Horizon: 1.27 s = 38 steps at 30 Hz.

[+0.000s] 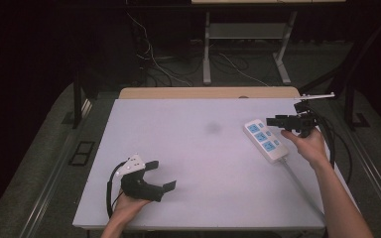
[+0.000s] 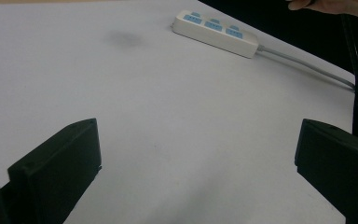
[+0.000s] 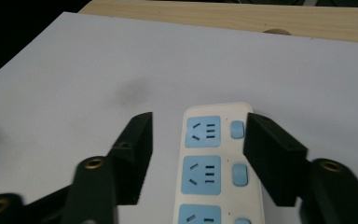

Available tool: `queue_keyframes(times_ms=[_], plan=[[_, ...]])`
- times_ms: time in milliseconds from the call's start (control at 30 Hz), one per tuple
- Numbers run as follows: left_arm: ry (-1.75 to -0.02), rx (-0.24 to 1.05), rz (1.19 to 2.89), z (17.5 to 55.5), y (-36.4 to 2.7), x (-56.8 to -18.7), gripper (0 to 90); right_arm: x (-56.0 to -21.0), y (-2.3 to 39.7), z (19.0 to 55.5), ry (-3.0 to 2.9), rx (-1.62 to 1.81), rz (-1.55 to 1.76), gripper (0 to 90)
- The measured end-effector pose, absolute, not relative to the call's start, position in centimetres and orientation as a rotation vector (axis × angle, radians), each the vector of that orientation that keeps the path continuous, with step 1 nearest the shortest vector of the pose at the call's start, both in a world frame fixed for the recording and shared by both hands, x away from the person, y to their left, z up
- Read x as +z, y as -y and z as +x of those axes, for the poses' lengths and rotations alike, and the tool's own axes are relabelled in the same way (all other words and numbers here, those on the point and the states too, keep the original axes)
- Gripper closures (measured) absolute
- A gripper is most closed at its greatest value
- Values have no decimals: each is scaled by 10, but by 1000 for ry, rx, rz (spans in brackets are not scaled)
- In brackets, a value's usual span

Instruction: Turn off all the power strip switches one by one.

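High view: power strip (image 1: 266, 140) lies flat on the table (image 1: 193, 163), nothing plugged in.
Right gripper (image 1: 284, 120): jaws apart above it, gripping nothing.
Left gripper (image 1: 159, 174): jaws wide, idle.
Left to do: any handling of the strip.

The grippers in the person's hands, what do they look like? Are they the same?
Both are black, each with two flat, blocky jaws. The left gripper carries a pale grey three-cornered plate on top, and a black cable loops from it. The right gripper has black cables trailing back past the wrist and a thin light bar sticking out above it. Brass-coloured rings sit in its arms. No sleeves show; the forearms are bare.
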State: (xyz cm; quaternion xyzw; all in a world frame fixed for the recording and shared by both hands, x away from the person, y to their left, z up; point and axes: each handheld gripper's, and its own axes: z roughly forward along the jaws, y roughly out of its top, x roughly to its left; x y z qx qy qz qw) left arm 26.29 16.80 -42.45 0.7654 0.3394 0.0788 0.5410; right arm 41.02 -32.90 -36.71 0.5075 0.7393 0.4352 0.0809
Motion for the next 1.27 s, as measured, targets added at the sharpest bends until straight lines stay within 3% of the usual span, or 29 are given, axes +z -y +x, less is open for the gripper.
queue_keyframes(times_ms=[100,233,333,400,833,1267], plan=[[-807,187,1816,263,-168,-424,0,-364,329,397,-2183,1332,1515,324],[-812,189,1806,262,-168,-424,0,-365,325,379,-2200,1345,1490,117],[-814,191,1801,262,-169,-424,0,-366,322,363,-2210,1316,1453,97],[-822,194,1802,262,-169,-424,0,-367,320,352,-2213,1324,1423,5],[-838,186,1800,263,-169,-425,0,-382,310,291,-2274,1453,1289,6],[-843,180,1812,264,-170,-426,0,-416,300,260,-2333,1448,1245,6]])
